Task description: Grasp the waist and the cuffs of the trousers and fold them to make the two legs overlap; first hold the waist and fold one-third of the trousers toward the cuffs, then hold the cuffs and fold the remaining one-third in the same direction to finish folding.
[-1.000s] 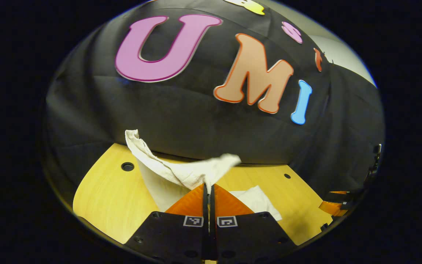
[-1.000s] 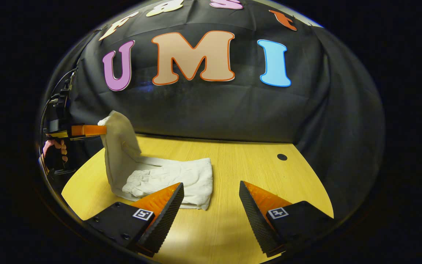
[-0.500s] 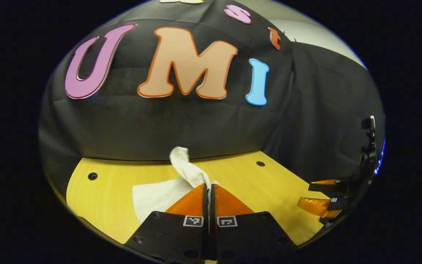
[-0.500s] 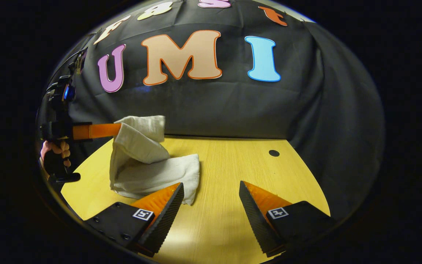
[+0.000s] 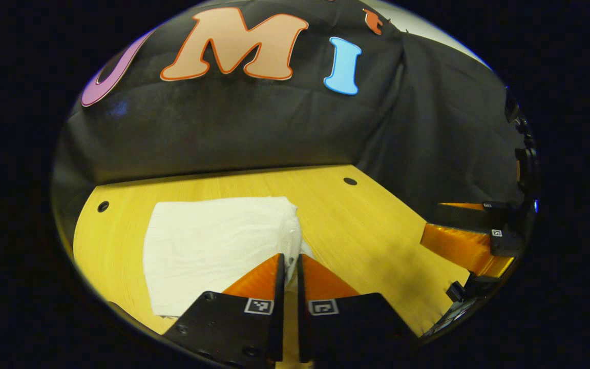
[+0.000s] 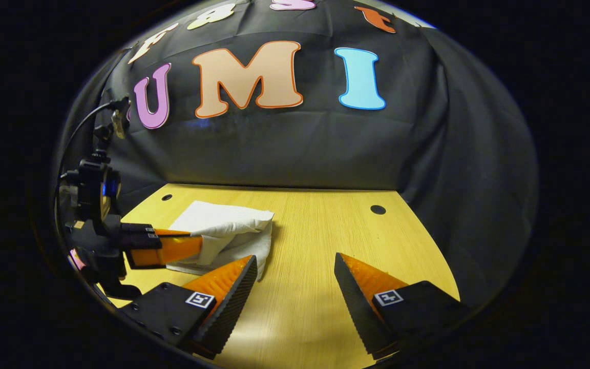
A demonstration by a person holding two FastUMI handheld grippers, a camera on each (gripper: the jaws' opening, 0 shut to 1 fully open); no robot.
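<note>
Soft, light trousers (image 5: 213, 246) lie folded on the desk (image 5: 366, 225); left gripper (image 5: 288, 266) pinches their floppy corner, right gripper (image 6: 295, 287) gapes empty beside them.

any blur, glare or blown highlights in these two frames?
Left gripper view: trousers nearly blown out, folds faint; table edge bowed by fisheye. Right gripper view: sharp, bright patch on the table between the right gripper fingers; booth corners dark.
</note>
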